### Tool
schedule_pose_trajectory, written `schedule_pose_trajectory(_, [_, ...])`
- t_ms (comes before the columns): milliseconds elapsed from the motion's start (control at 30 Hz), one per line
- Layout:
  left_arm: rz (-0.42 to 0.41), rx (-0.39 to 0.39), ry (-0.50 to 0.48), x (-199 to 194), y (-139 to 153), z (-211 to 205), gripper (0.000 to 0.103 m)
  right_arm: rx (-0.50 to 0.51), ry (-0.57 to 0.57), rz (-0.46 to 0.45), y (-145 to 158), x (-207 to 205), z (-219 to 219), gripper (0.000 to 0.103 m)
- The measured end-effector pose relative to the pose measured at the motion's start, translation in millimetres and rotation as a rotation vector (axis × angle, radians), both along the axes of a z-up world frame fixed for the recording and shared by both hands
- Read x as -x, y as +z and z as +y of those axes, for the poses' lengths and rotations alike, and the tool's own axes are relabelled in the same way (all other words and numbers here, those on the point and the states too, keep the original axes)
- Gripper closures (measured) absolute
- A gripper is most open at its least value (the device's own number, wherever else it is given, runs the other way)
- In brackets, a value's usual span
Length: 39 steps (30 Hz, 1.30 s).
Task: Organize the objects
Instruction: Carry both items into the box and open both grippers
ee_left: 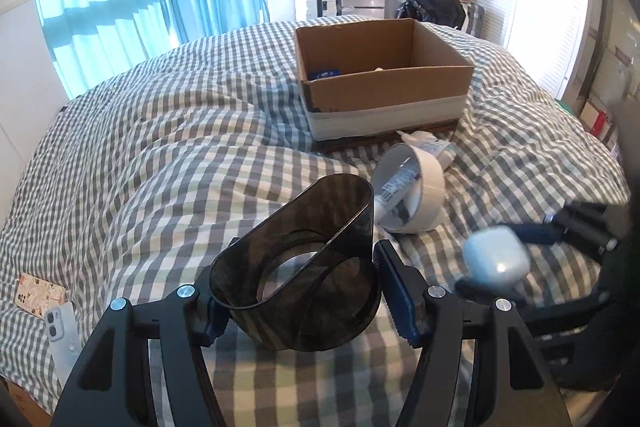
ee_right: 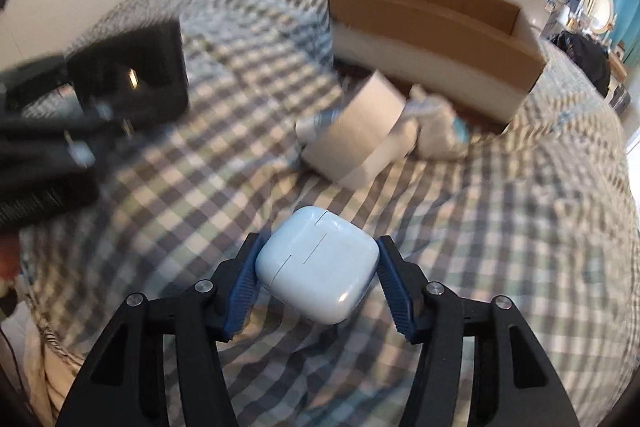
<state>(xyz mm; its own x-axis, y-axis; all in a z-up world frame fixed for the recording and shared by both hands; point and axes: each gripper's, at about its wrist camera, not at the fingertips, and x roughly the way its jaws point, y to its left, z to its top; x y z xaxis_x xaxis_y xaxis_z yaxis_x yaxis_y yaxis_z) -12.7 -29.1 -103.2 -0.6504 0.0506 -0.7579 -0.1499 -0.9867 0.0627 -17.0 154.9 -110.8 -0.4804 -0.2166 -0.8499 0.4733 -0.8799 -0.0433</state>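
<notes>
A smoky dark plastic cup is gripped between the jaws of the left gripper, tilted so that its oval mouth faces up and toward the lens. In the right wrist view a white earbud case is clamped between the blue pads of the right gripper, its lid seam running away from the camera.

One cardboard box stands open on the checked bedspread. Only the left view shows into the box, where a blue item and a small pale object lie on its floor. In front of the box, one white cup lies on its side, mouth turned away from the box, with a tube inside; a second tube lies between that cup and the box. Two phones, visible in the left view only, lie far to the left of the box at the bed's edge.
</notes>
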Motion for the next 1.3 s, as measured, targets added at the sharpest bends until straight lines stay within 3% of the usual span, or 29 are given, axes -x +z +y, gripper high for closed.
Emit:
schedule_pose_trajectory(133, [0.021,-0.003,-0.027,-1,14,7,0.037,0.021,-0.009,0.080,36,-6,14,0.046])
schedule_pose_trajectory(367, [0.057,-0.013,-0.088,15,46,21,0.037,0.043,-0.030,0.198,95,19,19,0.046])
schedule_pose_trajectory(800, [0.096,-0.019,-0.117,103,99,37,0.037,0.072,-0.039,0.343,171,92,29,0.046])
schedule_pose_trajectory(1033, [0.126,0.036,-0.109,171,111,48,0.037,0.075,-0.057,0.365,186,152,38,0.046])
schedule_pose_trajectory(1300, [0.081,0.032,-0.105,247,84,58,0.037,0.072,-0.090,0.320,162,231,50,0.046])
